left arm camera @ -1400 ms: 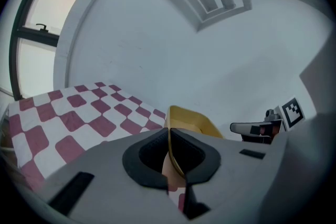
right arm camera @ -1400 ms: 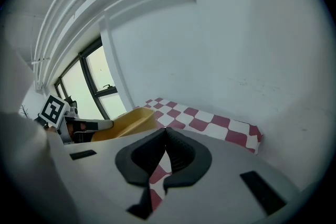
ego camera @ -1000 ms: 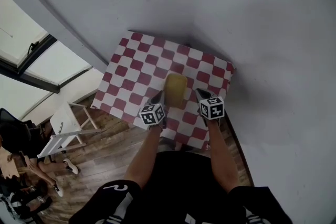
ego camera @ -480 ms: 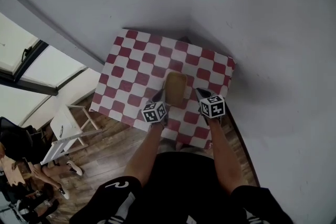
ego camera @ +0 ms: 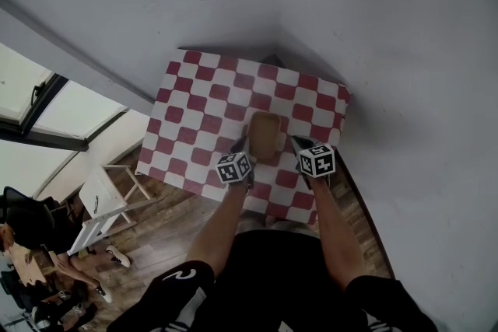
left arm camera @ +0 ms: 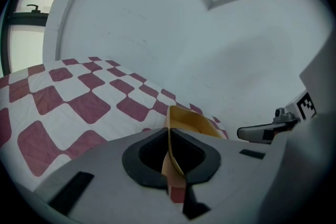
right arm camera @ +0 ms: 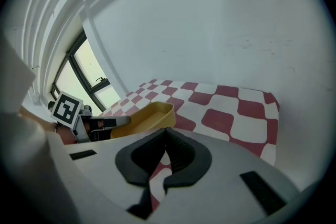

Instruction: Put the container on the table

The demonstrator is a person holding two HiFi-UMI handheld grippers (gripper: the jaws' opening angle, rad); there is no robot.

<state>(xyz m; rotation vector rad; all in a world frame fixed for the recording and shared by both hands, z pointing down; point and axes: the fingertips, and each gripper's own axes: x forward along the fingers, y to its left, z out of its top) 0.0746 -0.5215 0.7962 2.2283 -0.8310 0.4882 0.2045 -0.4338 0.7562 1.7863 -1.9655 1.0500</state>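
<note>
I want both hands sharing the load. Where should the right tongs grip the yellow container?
Pinch the yellow container by its thin right wall, right tongs coming from the right. Its open top leaves that rim free; the left tongs clamp the opposite wall.

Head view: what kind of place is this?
Likely a plain indoor room: a small table under a red-and-white checked cloth in a white-walled corner, wooden plank floor, large window.

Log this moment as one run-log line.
left gripper: shut on rim of yellow container | right gripper: shut, empty, beside it | checkered table: under it, contact unclear
</note>
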